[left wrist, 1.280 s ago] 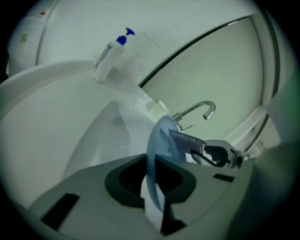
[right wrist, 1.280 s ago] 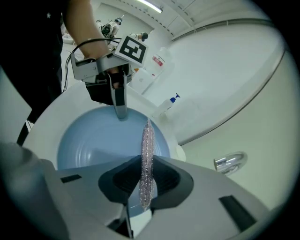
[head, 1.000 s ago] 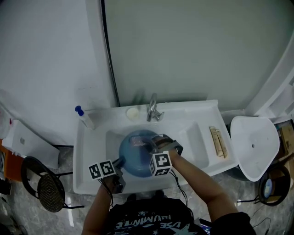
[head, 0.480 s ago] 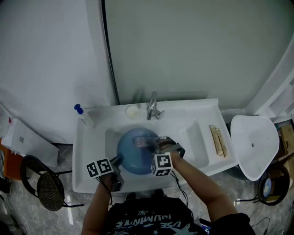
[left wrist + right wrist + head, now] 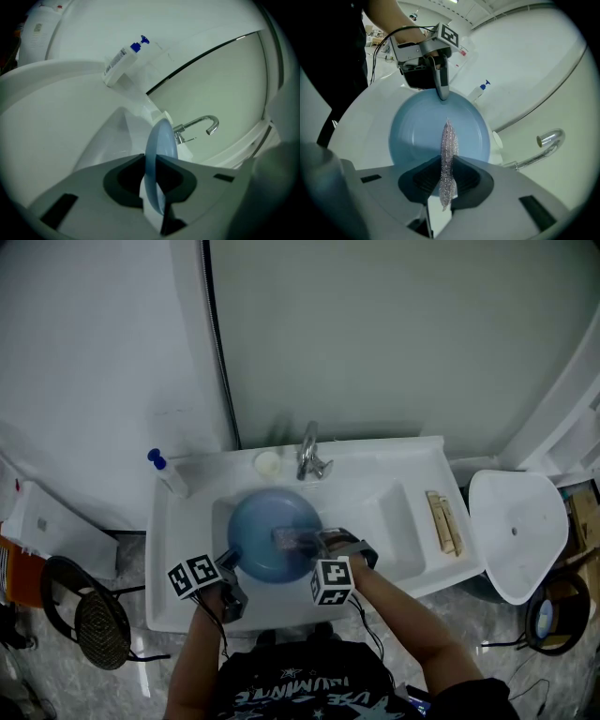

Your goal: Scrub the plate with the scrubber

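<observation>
Mid-scrub, by the look of it. Holding blue plate (image 5: 267,532) by its near-left rim in left gripper (image 5: 151,161), jaws clenched on the edge, plate seen edge-on between them in left gripper view. Kept over the basin of the white sink (image 5: 178,601), just in front of the faucet (image 5: 309,460); cannot tell whether resting on the basin floor or held free of it. Pinching thin silvery mesh scrubber (image 5: 448,145) in right gripper (image 5: 448,165), jaws shut tight on it, mesh standing out past the tips and lying against the middle of the plate's face in right gripper view. Actual contact with the surface not resolvable from any view. Soap bottle (image 5: 167,474) on the sink's far-left corner, well apart, untouched. Next move, as judged: press mesh down onto the face and sweep across it, working out toward the rim, while keeping the left clamp firm against the push. Watch for the plate twisting in the left jaws.
</observation>
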The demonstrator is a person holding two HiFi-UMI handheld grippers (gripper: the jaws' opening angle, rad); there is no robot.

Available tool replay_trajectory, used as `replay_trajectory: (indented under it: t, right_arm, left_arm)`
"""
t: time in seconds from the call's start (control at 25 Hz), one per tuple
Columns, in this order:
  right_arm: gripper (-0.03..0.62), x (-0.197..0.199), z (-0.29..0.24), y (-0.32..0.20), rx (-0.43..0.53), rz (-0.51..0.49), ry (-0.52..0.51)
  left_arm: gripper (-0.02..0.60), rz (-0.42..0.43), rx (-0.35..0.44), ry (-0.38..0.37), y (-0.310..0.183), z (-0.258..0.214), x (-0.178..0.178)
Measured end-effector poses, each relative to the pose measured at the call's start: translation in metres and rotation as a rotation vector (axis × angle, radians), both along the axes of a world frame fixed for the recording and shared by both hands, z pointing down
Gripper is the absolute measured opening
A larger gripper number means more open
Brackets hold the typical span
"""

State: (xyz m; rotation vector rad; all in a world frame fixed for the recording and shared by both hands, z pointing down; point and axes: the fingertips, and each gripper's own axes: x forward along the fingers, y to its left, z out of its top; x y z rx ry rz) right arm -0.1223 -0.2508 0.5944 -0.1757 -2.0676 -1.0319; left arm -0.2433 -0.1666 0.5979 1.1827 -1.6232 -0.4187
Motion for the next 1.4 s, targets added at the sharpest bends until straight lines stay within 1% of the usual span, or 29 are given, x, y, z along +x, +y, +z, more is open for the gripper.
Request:
replay_trajectory:
  t: [0.32,0.48,0.68,0.8,1.0,1.12,1.24,1.4]
  right_arm:
    - [0.077,0.012,0.011,0.026,-0.117,-0.009,0.038]
    - [0.077,0.014,0.017,0.042,-0.161,-0.013,0.045]
    - [0.077,0.013,0.016,0.061,-0.250,-0.028,0.051]
    - [0.077,0.012,0.014,0.068,-0.287,-0.033,0.048]
    - [0.077,0.011,0.012,0.065,-0.288,-0.024,0.033]
    - [0.077,0.006,0.001,0.058,-0.293,0.002,-0.028]
    - [0.077,0.004,-0.012,0.045,-0.283,0.048,-0.091]
    - [0.077,0.005,-0.020,0.024,-0.260,0.112,-0.136]
  left_arm:
    - [0.052,-0.020,-0.014,0.012,-0.001,0.007,-0.008]
    - [0.054,-0.028,-0.023,0.021,-0.001,0.012,-0.008]
    - [0.054,-0.036,-0.028,0.028,-0.001,0.017,-0.010]
    - [0.054,-0.036,-0.025,0.028,-0.002,0.017,-0.010]
    - [0.054,-0.027,-0.038,0.017,-0.001,0.021,-0.009]
    - [0.052,-0.035,-0.044,0.023,0.002,0.025,-0.009]
    - [0.052,-0.051,-0.048,0.040,0.006,0.029,-0.009]
    - [0.052,-0.025,-0.085,0.023,0.009,0.038,-0.006]
